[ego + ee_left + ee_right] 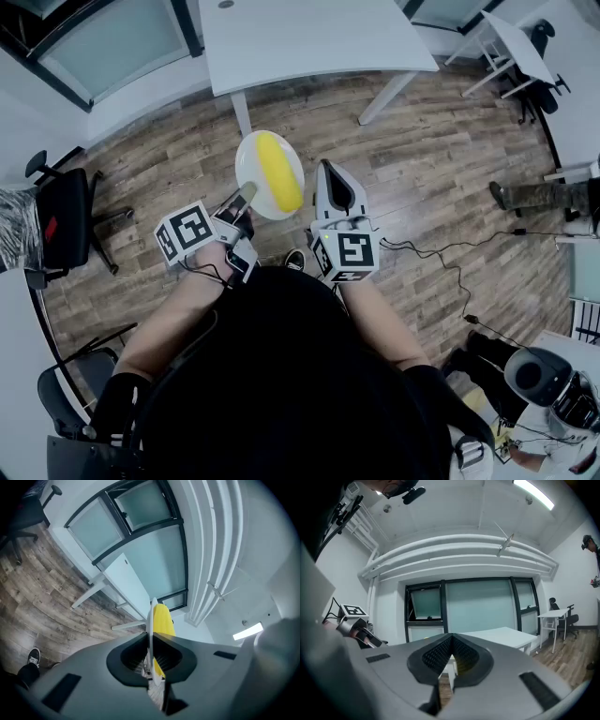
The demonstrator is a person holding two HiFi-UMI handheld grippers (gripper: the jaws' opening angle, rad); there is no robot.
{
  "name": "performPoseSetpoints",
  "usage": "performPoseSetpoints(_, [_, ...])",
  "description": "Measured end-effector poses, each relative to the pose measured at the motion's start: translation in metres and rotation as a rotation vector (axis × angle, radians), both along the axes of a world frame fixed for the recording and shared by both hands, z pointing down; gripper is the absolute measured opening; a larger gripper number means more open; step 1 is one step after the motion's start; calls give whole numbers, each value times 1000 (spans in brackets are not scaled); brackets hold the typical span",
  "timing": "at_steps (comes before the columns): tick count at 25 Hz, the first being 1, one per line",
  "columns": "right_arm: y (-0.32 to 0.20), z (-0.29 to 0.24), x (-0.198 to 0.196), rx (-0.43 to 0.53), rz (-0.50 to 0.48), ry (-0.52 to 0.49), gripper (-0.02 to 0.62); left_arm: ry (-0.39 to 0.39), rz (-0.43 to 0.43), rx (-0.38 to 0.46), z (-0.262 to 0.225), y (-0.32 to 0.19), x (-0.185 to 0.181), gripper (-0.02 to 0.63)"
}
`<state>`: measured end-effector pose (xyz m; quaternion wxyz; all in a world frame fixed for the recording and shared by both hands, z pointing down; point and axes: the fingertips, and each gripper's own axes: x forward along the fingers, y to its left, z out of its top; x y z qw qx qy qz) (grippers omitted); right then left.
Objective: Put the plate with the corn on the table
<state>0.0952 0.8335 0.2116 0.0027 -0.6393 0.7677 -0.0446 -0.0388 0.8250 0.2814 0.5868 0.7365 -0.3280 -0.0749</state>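
A white plate [251,161] carries a yellow corn cob [278,174] and hangs above the wood floor in front of me. My left gripper [245,195] is shut on the plate's near rim. In the left gripper view the plate [150,623] stands edge-on between the jaws, with the corn [163,618] on its right face. My right gripper [325,169] sits just right of the plate, shut and holding nothing; in its own view the right gripper [451,640] has its jaws meeting. The white table [309,37] stands ahead, beyond the plate; it also shows as the table [506,635] past the right jaws.
A black office chair [66,220] stands at the left, another at the lower left. A second white table [520,42] with a chair is at the far right. A person's legs [539,195] and floor cables [450,267] lie to the right.
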Motion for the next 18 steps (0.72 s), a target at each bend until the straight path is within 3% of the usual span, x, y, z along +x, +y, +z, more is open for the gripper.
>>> performPoseSetpoints(15, [12,3,45,-4,-16,-38,0,-6,-14,6,-4,5,36,18])
performPoseSetpoints(18, [10,0,53,2,-41,-116,0,-1,-25,8,-4,3,43,18])
